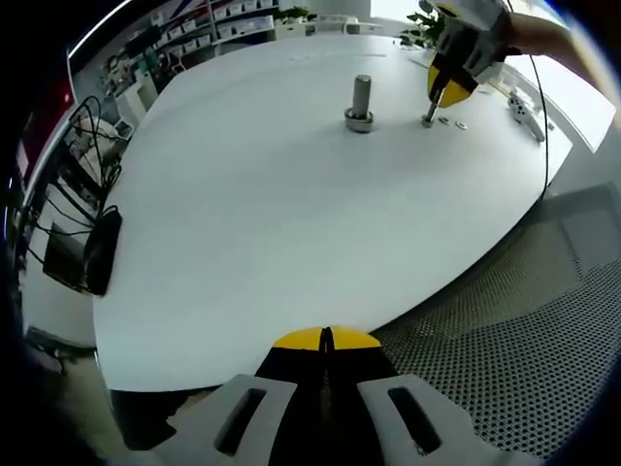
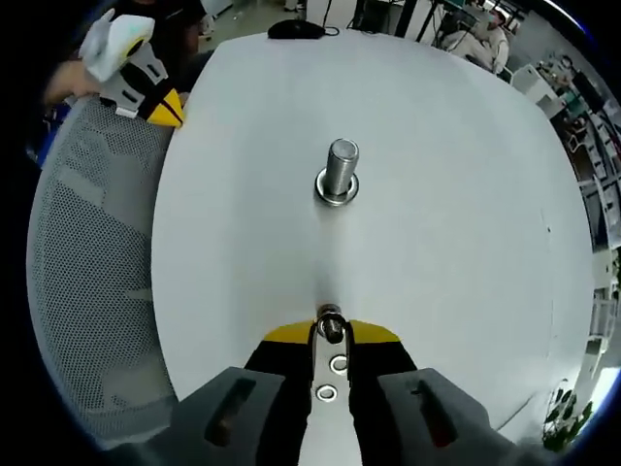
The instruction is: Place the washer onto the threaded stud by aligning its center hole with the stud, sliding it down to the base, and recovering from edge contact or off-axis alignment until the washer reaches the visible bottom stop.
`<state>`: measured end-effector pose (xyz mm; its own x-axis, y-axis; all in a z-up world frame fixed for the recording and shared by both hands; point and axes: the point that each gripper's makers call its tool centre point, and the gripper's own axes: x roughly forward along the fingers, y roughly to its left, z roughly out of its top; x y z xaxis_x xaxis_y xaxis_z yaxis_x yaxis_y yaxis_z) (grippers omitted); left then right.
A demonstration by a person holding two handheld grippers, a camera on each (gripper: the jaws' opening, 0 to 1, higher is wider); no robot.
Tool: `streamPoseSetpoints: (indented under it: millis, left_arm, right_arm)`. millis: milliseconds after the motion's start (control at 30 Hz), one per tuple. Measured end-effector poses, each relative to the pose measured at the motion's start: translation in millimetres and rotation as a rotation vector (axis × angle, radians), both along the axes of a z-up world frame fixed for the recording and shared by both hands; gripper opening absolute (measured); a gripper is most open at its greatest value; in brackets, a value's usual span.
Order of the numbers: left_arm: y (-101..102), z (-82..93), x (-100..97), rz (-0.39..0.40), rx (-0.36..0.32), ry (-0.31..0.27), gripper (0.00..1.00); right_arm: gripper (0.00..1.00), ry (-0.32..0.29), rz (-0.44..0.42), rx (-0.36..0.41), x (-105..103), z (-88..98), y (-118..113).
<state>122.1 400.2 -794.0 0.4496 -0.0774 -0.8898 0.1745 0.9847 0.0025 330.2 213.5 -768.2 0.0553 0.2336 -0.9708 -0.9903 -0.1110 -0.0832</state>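
Right claw pinches a silver metal washer at the white round bench.
The upright threaded steel stud stands well ahead mid-bench; two spare washers lie between the jaws. Left claw hangs closed, empty, off the bench edge.

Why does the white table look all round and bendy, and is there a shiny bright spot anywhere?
In the left gripper view the fisheye lens curves the table edge into a bow, and the far right corner washes out in window light. In the right gripper view the table bulges the same way, the stud top gleams, and it casts only a soft, faint shadow. Both views look sharp at the centre.
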Motion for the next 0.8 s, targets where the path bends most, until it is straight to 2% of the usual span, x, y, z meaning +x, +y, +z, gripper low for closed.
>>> streamPoseSetpoints:
  millis: [300,467,567,667,800]
  left_arm:
    - [0.8,0.6,0.9,0.002,0.000,-0.007,0.00]
    - [1.6,2.9,3.5,0.009,-0.006,-0.027,0.00]
    - [1.3,0.8,1.4,0.002,-0.001,-0.010,0.00]
    - [1.4,2.0,2.8,0.005,-0.005,-0.022,0.00]
    - [1.1,2.1,2.5,0.004,-0.006,-0.021,0.00]
  right_arm:
    - [0.14,0.018,-0.017,-0.025,-2.2,-15.3,-2.9]
    - [0.14,0.025,-0.022,-0.028,-2.7,-18.7,-2.6]
    - [0.14,0.027,-0.028,-0.029,-3.1,-19.7,-2.4]
    - [0.14,0.023,-0.025,-0.025,-2.4,-20.5,-1.6]
    - [0.20,0.019,-0.031,-0.017,-1.3,-20.4,-2.6]
